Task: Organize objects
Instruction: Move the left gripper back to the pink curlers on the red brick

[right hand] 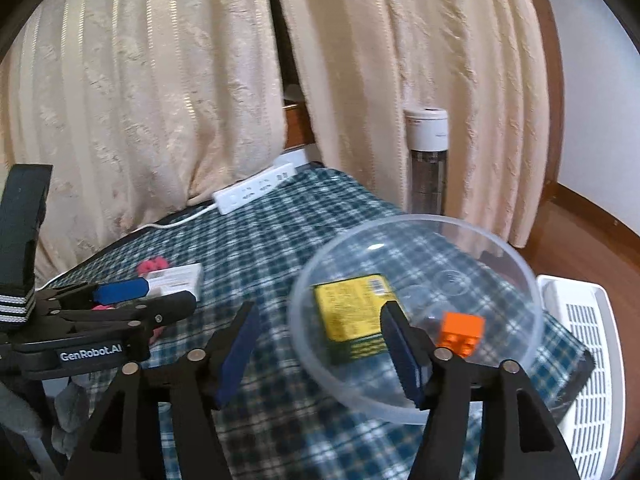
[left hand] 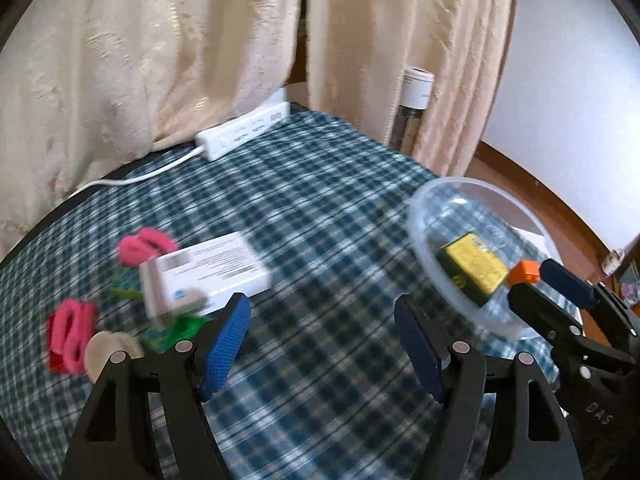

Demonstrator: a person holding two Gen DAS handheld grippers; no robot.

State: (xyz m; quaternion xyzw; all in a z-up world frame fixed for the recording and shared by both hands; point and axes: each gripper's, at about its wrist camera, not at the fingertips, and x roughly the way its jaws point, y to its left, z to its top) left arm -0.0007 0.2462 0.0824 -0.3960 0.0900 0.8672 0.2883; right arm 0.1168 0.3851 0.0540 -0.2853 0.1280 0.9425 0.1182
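Home room — cream curtains, checked tablecloth, power strip

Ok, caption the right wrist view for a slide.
Right gripper open at a clear bowl holding an orange brick and yellow packet.

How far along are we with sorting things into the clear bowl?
Done: the yellow packet and orange brick lie in the clear bowl. In hand: nothing; the right gripper and left gripper both show open, empty jaws. Left: the white box, two pink hair ties and a green item remain on the checked cloth.
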